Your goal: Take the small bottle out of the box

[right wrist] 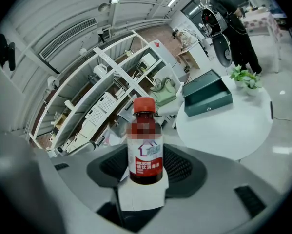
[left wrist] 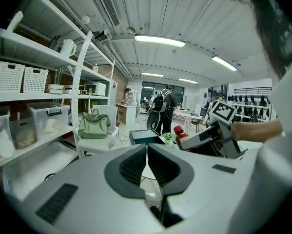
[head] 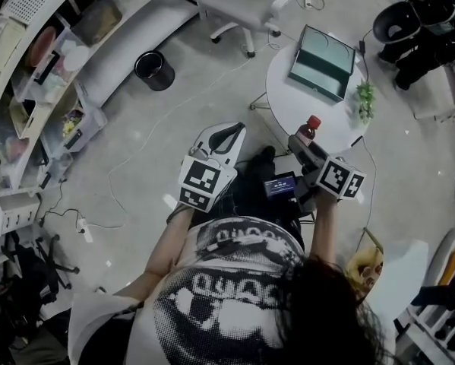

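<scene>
Between the jaws of our right gripper (right wrist: 145, 169) we pinch the small bottle (right wrist: 145, 150), red-capped and upright, well apart from the box (head: 322, 61). Beside it, our left gripper (left wrist: 146, 162) has its jaws pressed together on nothing. Farther off, the green box lies on the round white table (head: 284, 101).

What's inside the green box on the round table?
From above, the green box shows only its bare pale floor, nothing in it. In the right gripper view its near wall covers the inside. The right gripper holds the small bottle.
</scene>
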The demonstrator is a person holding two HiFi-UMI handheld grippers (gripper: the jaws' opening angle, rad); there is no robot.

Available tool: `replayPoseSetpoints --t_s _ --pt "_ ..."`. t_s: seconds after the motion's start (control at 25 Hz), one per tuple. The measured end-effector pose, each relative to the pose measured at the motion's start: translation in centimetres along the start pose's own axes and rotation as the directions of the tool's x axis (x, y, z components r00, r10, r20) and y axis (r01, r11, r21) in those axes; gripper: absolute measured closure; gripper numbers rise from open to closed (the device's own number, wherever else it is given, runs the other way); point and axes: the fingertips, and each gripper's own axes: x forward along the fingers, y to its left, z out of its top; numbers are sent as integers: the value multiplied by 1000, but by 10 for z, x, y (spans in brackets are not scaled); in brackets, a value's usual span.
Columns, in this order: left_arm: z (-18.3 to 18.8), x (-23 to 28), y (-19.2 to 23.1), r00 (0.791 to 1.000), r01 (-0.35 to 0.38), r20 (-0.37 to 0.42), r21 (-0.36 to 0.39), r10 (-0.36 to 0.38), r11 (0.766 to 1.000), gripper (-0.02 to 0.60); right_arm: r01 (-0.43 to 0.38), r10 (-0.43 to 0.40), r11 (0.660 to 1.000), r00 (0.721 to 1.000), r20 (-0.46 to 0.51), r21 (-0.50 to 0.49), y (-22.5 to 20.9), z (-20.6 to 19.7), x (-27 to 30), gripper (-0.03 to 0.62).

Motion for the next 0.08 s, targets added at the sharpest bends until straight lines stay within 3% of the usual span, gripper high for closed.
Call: replayPoseSetpoints --t_s 0.08 --pt "1 2 -3 1000 8 2 -2 -8 1000 565 1 -1 1000 1000 2 5 -2 0 -1 372"
